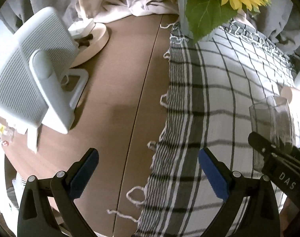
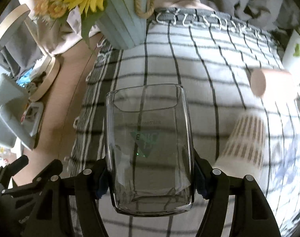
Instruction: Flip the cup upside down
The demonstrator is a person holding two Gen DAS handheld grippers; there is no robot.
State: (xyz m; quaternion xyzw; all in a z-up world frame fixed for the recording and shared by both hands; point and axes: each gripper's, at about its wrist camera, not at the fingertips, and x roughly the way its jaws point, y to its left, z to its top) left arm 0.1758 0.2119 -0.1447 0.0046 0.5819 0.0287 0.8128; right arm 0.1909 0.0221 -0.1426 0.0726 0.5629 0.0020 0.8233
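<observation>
A clear glass cup (image 2: 150,150) with a green triangle logo is held between my right gripper's (image 2: 150,179) fingers, lifted over the checked cloth (image 2: 219,75), its open mouth pointing away from the camera. The same cup (image 1: 272,124) shows at the right edge of the left wrist view, with my right gripper (image 1: 276,156) below it. My left gripper (image 1: 148,171) is open and empty, over the edge of the checked cloth (image 1: 219,98) and the brown table (image 1: 120,98).
A blue vase of sunflowers (image 2: 124,25) stands at the cloth's far left corner. A patterned paper cup (image 2: 246,140) and a tan round-ended object (image 2: 258,85) lie blurred on the cloth at right. A white fan-like appliance (image 1: 31,75) and a round wooden tray (image 1: 94,39) sit on the table's left.
</observation>
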